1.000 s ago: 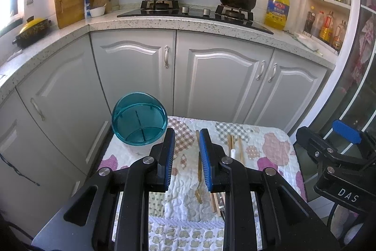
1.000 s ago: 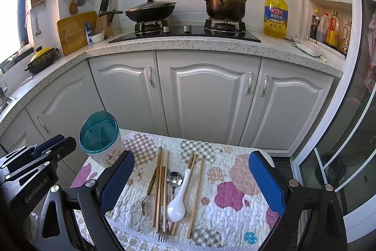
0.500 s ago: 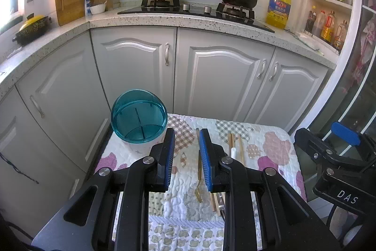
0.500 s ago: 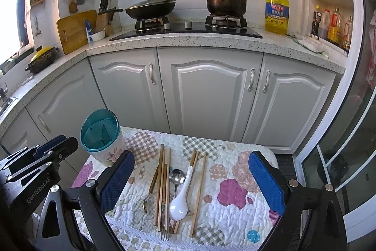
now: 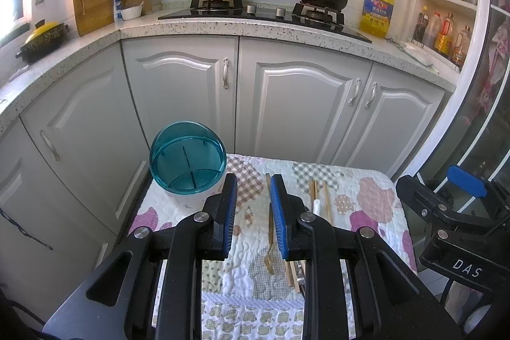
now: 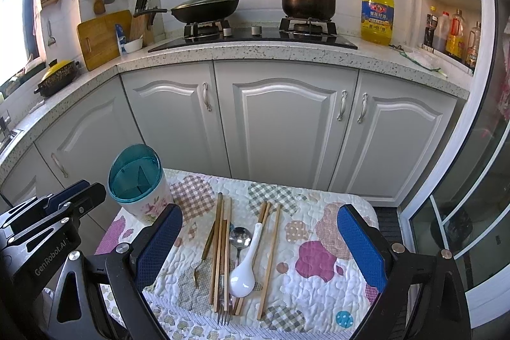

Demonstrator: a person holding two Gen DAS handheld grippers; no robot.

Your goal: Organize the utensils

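Observation:
A white floral utensil holder with a teal divided insert stands upright at the far left corner of the quilted mat. On the mat lie several wooden chopsticks, a white ceramic spoon, a metal spoon, a gold fork and a silver fork. My left gripper hovers above the mat, right of the holder, with a narrow gap and nothing between its pads. My right gripper is wide open above the utensils, touching none.
Grey cabinet doors rise just behind the small table. A speckled counter above carries a hob with a wok and a pot. The floor drops away on the table's left and right; glass doors stand at the right.

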